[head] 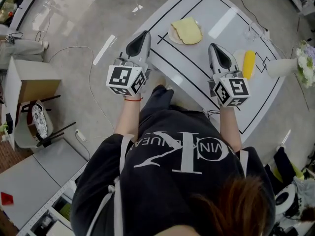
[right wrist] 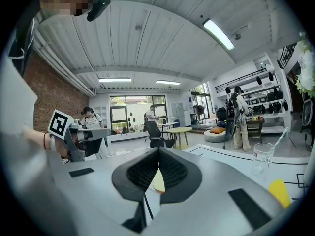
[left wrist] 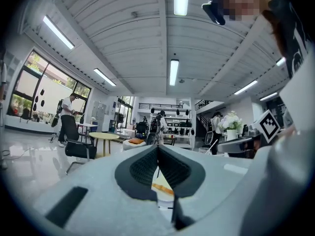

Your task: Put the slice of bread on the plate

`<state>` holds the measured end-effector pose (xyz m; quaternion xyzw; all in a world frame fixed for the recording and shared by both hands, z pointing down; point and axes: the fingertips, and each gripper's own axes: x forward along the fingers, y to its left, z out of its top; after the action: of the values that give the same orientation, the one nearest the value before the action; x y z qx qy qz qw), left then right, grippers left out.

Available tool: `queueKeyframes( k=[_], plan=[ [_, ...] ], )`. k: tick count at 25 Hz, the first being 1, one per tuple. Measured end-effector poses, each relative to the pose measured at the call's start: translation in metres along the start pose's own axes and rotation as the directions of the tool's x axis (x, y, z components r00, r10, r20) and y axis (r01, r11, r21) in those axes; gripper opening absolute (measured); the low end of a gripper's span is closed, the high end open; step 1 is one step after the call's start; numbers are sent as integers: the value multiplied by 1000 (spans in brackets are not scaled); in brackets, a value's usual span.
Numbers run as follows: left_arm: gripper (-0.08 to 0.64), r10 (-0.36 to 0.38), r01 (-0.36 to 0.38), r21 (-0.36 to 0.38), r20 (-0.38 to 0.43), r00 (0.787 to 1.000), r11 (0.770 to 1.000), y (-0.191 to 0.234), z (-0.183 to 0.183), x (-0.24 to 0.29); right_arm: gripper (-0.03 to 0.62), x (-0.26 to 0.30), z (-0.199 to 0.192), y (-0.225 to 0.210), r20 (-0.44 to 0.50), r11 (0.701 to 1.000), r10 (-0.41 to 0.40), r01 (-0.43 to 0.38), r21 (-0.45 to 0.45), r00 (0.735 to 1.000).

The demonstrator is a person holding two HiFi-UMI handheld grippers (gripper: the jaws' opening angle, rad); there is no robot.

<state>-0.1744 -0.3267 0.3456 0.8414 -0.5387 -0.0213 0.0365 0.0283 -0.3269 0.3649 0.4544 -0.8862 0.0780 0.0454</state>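
Two grippers are held out side by side over the near edge of the white table [head: 221, 21], one in each of the person's hands. The left gripper [head: 141, 37] is clenched: in the left gripper view its dark ribbed pads [left wrist: 143, 167] meet along a thin line, with nothing between them. The right gripper [head: 217, 49] is clenched too, and in the right gripper view its pads [right wrist: 172, 170] press together on nothing. Each tool carries its marker cube at the rear, the left cube [head: 125, 80] and the right cube [head: 231, 91] sitting just in front of the wrists.

The slice of bread [head: 187, 31] lies on the plate [head: 172, 35], ahead of both tools and well apart from their tips. From the left gripper it sits forward and to the right; from the right gripper it sits forward and to the left, so it falls roughly between the lines along which the two tools point. Its pale face and brown crust show through the gap under the closed tips in the left gripper view [left wrist: 163, 187], and a pale sliver of it shows the same way in the right gripper view [right wrist: 157, 181].

A yellow object [head: 249, 63] lies just beside the right gripper, on its right. A clear glass [right wrist: 262, 156] stands ahead of that gripper and to its right. A vase of flowers [head: 285, 67] stands farther right, near the table's edge.
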Motion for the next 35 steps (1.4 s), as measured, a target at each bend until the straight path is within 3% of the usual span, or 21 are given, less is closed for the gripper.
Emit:
queueKeyframes(
  k=[13,35],
  plan=[
    [9,73,-73,13,20,997,997,3,12,-33,2,-19,21,4,62,999,6,-3,-45,998],
    [9,119,-120,18,47,992,993,-6,18,-67,0,-34,23,22,81,997,54,-49,-55,995]
  ],
)
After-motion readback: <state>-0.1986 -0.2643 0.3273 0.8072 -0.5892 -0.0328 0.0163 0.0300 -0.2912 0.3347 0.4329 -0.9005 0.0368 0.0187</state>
